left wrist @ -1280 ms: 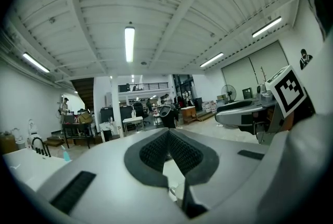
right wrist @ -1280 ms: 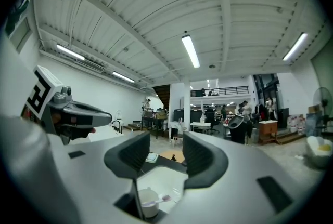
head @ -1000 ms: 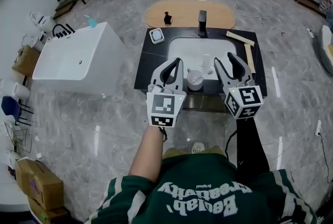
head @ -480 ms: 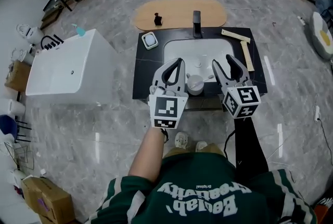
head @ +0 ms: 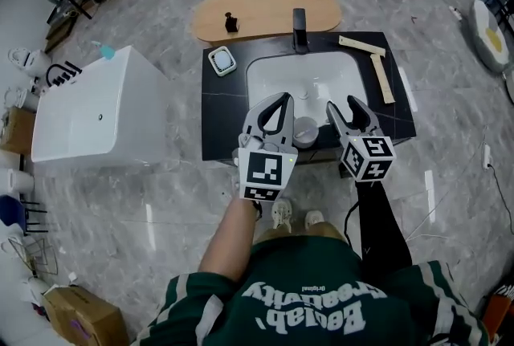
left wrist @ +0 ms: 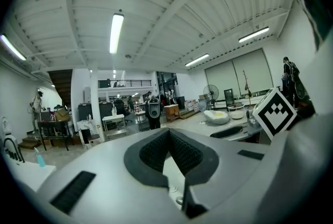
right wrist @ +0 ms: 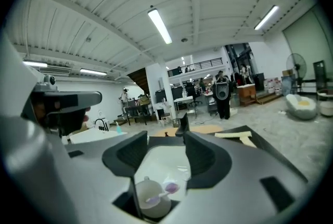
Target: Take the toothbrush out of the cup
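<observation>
A white cup (head: 304, 128) stands in the white sink (head: 309, 75), near its front edge, between my two grippers. In the right gripper view the cup (right wrist: 148, 198) sits low between the jaws and holds a toothbrush (right wrist: 158, 195) with a purple head leaning right. My right gripper (head: 343, 105) (right wrist: 164, 151) is just right of the cup, its jaws opening with nothing pressed between the pads. My left gripper (head: 280, 99) (left wrist: 169, 133) hangs just left of the cup, its tips meeting on nothing. From the left gripper view the cup is hidden.
The sink is set in a black counter (head: 221, 107) with a dark faucet (head: 299, 18) at the back. A white-green dish (head: 220, 61) lies back left, wooden strips (head: 379, 70) back right. An oval wooden board (head: 265, 13) lies behind; a white tub (head: 88, 116) stands left.
Both grippers have sunk toward the counter and closed in on the cup from either side. The right jaws stand wider apart than before.
</observation>
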Action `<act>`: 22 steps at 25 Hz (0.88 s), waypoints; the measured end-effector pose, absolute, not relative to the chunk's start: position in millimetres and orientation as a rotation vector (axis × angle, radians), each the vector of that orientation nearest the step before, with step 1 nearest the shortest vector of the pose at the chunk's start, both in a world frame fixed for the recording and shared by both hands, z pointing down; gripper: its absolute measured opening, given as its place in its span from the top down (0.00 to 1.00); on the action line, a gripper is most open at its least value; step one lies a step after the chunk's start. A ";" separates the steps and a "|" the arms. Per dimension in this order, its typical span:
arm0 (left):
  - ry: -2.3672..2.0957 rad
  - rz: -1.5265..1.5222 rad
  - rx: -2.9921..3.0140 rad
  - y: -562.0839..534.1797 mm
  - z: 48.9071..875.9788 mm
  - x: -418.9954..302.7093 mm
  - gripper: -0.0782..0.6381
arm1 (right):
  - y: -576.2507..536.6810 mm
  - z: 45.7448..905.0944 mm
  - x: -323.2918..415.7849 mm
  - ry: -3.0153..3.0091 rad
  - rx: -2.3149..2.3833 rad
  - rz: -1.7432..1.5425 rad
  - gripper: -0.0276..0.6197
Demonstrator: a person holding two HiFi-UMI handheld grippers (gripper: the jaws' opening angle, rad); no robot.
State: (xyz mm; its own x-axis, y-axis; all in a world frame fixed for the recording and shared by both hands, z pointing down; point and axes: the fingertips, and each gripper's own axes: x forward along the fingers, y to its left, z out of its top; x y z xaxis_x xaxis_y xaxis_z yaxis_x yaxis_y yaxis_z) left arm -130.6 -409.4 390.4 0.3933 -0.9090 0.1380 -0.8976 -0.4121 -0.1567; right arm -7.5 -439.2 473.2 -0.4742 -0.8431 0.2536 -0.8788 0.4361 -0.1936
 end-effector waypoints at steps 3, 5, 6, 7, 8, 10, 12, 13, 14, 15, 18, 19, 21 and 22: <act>1.669 -0.333 -2.594 -415.8 401.9 -135.4 0.89 | -443.2 494.4 -6.2 -2.528 1.564 0.548 0.59; 1.669 -0.341 -2.610 -419.6 409.2 -138.9 0.89 | -445.0 507.9 -6.9 -2.512 1.589 0.629 0.59; 1.667 -0.341 -2.621 -421.3 412.5 -139.7 0.89 | -445.7 515.0 -7.3 -2.503 1.600 0.671 0.59; 1.662 -0.339 -2.633 -422.7 415.2 -139.7 0.89 | -446.0 522.2 -7.4 -2.492 1.611 0.712 0.59; 1.655 -0.337 -2.643 -423.7 417.3 -139.2 0.89 | -446.2 529.1 -7.1 -2.482 1.621 0.752 0.59; 1.636 -0.336 -2.658 -425.5 420.3 -137.5 0.89 | -445.8 540.7 -5.1 -2.465 1.650 0.830 0.58; 1.632 -0.321 -2.682 -427.8 422.0 -137.8 0.89 | -445.0 549.6 -5.2 -2.461 1.665 0.887 0.59; 1.637 -0.307 -2.698 -429.3 422.4 -138.7 0.89 | -444.6 553.9 -6.3 -2.462 1.665 0.909 0.59; 1.643 -0.292 -2.713 -431.0 422.8 -139.5 0.89 | -444.4 558.5 -7.1 -2.459 1.664 0.931 0.59; 1.646 -0.283 -2.724 -432.6 423.5 -139.9 0.89 | -444.2 563.7 -7.1 -2.453 1.668 0.959 0.59; 1.645 -0.286 -2.740 -435.4 428.9 -139.2 0.89 | -440.8 581.4 -6.6 -2.429 1.682 1.073 0.60; 1.643 -0.294 -2.744 -435.7 431.3 -138.7 0.89 | -439.2 587.4 -7.0 -2.422 1.682 1.109 0.60; 1.630 -0.311 -2.755 -435.9 435.5 -136.6 0.89 | -436.5 598.8 -7.3 -2.411 1.683 1.180 0.61; 1.620 -0.323 -2.761 -435.6 437.2 -135.1 0.89 | -435.5 603.6 -7.7 -2.411 1.681 1.218 0.63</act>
